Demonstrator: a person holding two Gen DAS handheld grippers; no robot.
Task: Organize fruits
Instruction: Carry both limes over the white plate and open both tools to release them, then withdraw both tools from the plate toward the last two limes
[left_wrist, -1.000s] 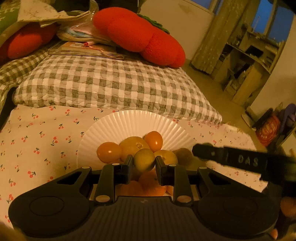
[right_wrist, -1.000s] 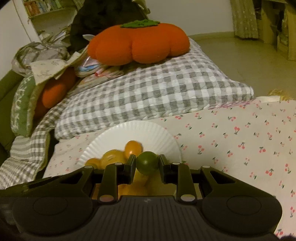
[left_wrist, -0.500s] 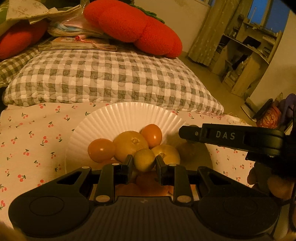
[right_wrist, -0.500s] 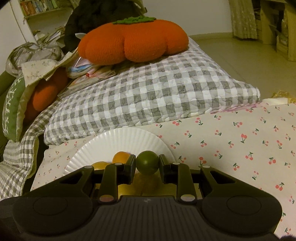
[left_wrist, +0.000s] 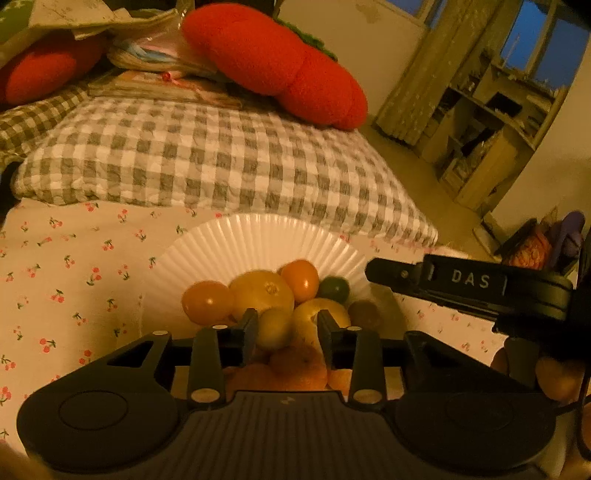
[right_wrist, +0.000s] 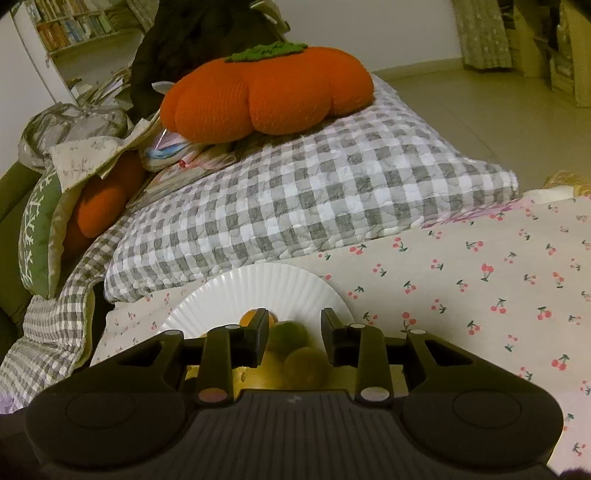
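Your left gripper (left_wrist: 287, 330) and right gripper (right_wrist: 294, 338) both stand spread, pinching nothing. About 8 fruits seemingly sit heaped on the white plate (left_wrist: 258, 240), the green one (right_wrist: 287, 334) included, so little looks left.

White plate (left_wrist: 258, 240) on cherry-print bedsheet (left_wrist: 74, 266)

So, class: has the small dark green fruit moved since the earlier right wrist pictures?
Yes. The small dark green fruit has left the right gripper, whose jaws are now open, and lies lower on the white fluted paper plate.
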